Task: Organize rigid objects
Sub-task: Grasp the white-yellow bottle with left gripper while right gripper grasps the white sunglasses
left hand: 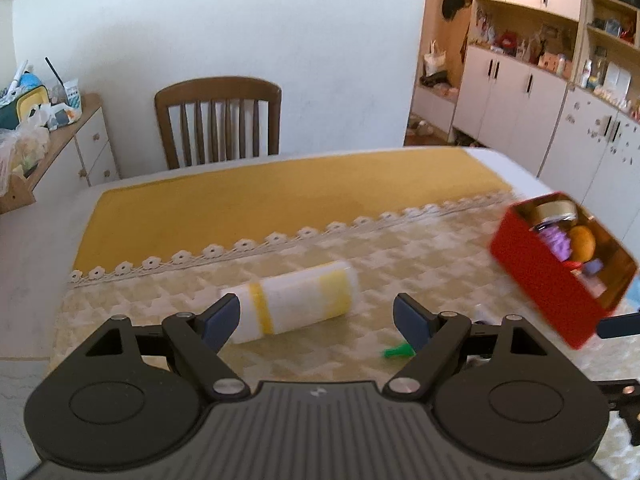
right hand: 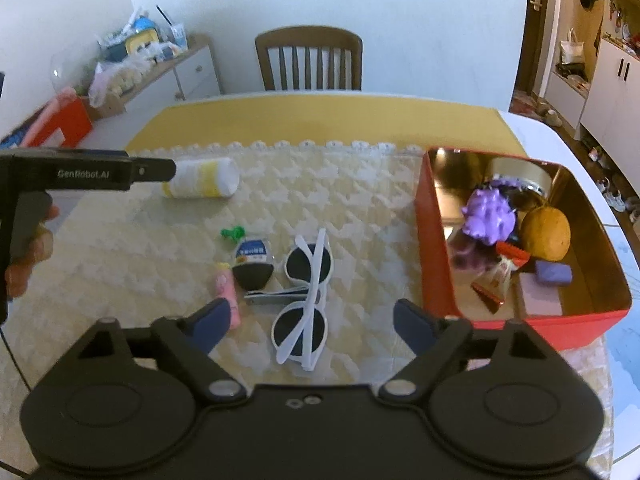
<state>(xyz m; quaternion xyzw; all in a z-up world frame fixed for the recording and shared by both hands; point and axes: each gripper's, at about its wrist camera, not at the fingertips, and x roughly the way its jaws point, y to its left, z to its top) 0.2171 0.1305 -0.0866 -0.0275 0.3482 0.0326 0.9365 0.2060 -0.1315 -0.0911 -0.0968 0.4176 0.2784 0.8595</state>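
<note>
A red tin box (right hand: 436, 240) stands on the table's right, also in the left wrist view (left hand: 536, 276); it holds a purple spiky toy (right hand: 488, 216), a brown ball (right hand: 546, 238) and small packets. White sunglasses (right hand: 308, 300) lie just ahead of my open, empty right gripper (right hand: 308, 322). Beside them are a small bottle with a black cap (right hand: 254, 260), a pink tube (right hand: 228, 292) and a green pin (right hand: 232, 233). A white and yellow cylinder (left hand: 292, 306) lies just ahead of my open, empty left gripper (left hand: 316, 322), also in the right wrist view (right hand: 202, 178).
A cream quilted cloth (right hand: 140, 248) covers the near table, a yellow cloth (left hand: 240, 208) the far part. A wooden chair (left hand: 218, 120) stands behind the table. A cluttered sideboard (left hand: 48, 128) is on the left, cupboards (left hand: 520, 88) on the right.
</note>
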